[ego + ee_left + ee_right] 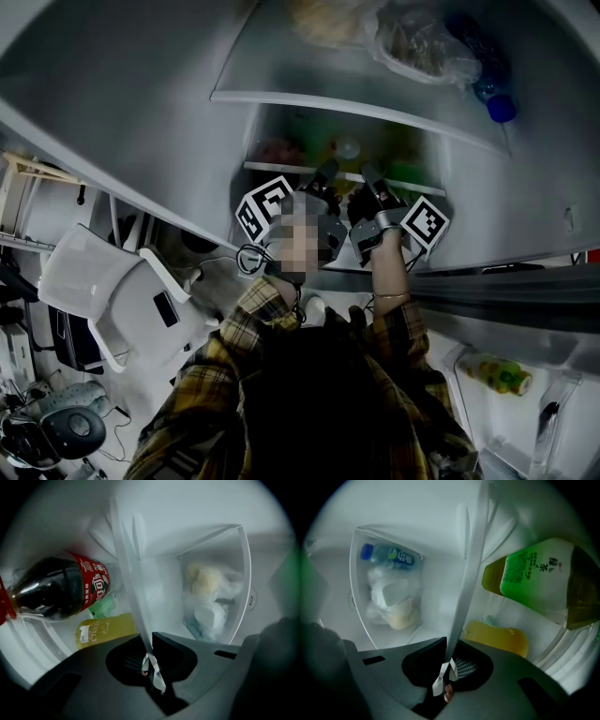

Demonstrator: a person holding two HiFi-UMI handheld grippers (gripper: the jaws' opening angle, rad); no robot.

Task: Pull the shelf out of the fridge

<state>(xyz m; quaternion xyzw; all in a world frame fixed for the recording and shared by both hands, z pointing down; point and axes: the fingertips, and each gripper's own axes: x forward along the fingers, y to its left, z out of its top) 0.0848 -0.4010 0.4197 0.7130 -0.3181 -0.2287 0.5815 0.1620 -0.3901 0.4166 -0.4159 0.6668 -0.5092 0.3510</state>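
The fridge shelf [272, 168] is a glass plate with a white front edge, below an upper shelf [356, 103]. Both grippers reach level into the fridge, side by side at that edge. The left gripper [323, 180] is shut on the shelf; in the left gripper view the edge [133, 573] runs as a white strip down between its jaws [151, 662]. The right gripper [367, 178] is likewise shut on the shelf, with the strip [466, 588] pinched between its jaws [447, 668].
A cola bottle [61, 590] and a yellow bottle [105, 630] lie on one side of the shelf, a green tea bottle [534, 578] further along. A clear bin holds bagged food [391, 597]. A white chair [112, 291] stands at the left. The door rack holds a bottle [497, 375].
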